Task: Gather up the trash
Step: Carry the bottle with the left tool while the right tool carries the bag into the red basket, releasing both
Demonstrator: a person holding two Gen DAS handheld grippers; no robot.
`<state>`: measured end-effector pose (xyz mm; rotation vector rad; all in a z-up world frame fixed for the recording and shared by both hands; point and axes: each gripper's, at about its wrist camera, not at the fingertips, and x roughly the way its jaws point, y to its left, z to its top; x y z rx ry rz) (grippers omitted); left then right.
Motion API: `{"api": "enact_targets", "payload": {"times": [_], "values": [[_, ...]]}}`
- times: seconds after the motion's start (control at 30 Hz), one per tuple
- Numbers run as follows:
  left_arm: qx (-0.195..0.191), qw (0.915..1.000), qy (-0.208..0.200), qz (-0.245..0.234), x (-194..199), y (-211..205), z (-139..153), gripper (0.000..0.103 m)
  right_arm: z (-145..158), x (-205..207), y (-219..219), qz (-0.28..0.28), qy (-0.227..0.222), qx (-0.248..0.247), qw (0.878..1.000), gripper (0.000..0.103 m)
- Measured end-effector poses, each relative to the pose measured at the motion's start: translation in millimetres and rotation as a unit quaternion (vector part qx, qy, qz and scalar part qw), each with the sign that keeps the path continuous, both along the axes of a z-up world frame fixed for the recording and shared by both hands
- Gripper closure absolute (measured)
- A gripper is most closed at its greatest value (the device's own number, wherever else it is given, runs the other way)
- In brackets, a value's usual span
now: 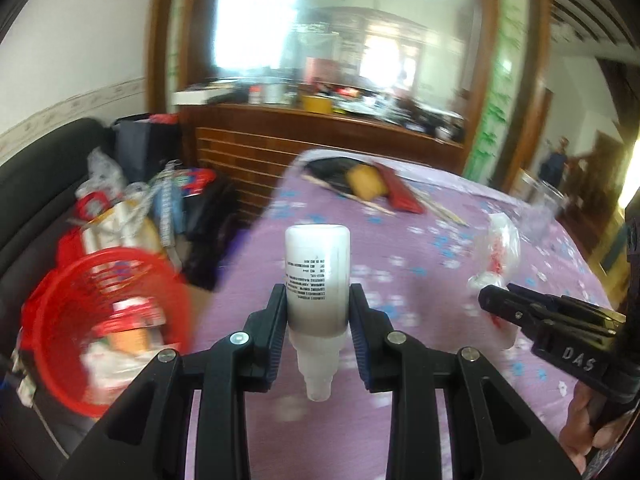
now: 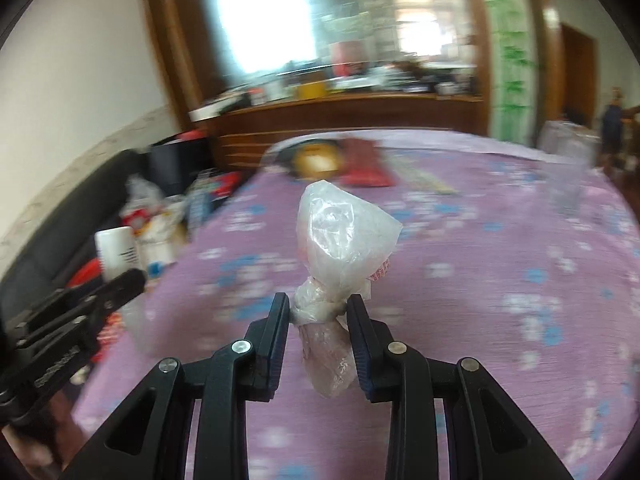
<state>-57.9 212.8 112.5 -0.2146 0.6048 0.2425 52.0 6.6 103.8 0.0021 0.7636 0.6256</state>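
Purple flowered bedspread (image 1: 440, 280) fills the scene. At far left, a red slatted plastic basket (image 1: 60, 320) holds what seem to be wrappers. Left gripper (image 1: 318, 312) clamps a white plastic bottle (image 1: 318, 264), cap nearest. Right gripper (image 2: 318, 316) pinches a knotted clear plastic bag (image 2: 340, 240).

Two grippers show: the left gripper (image 1: 318, 300) holds one white bottle (image 1: 317, 264), and the right gripper (image 2: 318, 308) holds one knotted plastic bag (image 2: 340, 248). One red basket (image 1: 80, 292) sits left of the purple-covered table (image 1: 440, 280). At the table's far end lie one yellow block (image 1: 366, 182), one red packet (image 1: 400, 192) and about three thin sticks (image 1: 444, 214).
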Motion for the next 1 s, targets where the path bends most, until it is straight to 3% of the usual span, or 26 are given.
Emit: {"api": "enact_targets", "payload": {"times": [0.23,0.5,0.57,0.6,0.63,0.67,0.77,0.87,0.93,1.0], "values": [[-0.026,0.9950,0.010,0.096,-52.3,112.7,-14.9,0.074,13.5,-22.8,118.3,0.120,0.046,0.032,0.991,0.070],[-0.056,0.9894,0.029,0.131,-69.4,178.4,-44.9,0.074,0.7,-38.8,231.5,0.190,0.082,0.026,0.978,0.069],[-0.058,0.9892,0.028,0.132,-72.6,184.3,-48.4,0.070,-9.4,-37.6,252.3,0.197,0.097,0.025,0.975,0.068],[-0.059,0.9888,0.026,0.134,-74.2,187.5,-49.6,0.059,-15.6,-36.4,262.1,0.201,0.105,0.023,0.974,0.064],[-0.060,0.9885,0.023,0.137,-74.6,189.0,-50.3,0.045,-18.5,-34.5,267.1,0.204,0.112,0.024,0.972,0.054],[-0.059,0.9884,0.015,0.139,-77.9,189.7,-49.5,0.041,-20.3,-31.3,269.2,0.201,0.116,0.027,0.972,0.047],[-0.043,0.9890,-0.001,0.142,-87.0,184.0,-43.3,0.038,-16.5,-26.1,260.8,0.191,0.112,0.042,0.974,0.042],[-0.026,0.9883,-0.020,0.149,-101.0,167.3,-32.1,0.025,-6.1,-30.2,233.6,0.166,0.096,0.048,0.980,0.040],[0.001,0.9880,-0.036,0.150,-111.1,146.8,-24.7,0.011,3.2,-42.0,208.5,0.154,0.071,0.042,0.985,0.031],[0.032,0.9881,-0.045,0.144,-120.3,123.3,-18.8,0.006,10.9,-61.5,181.7,0.121,0.026,0.015,0.992,0.024]]}}
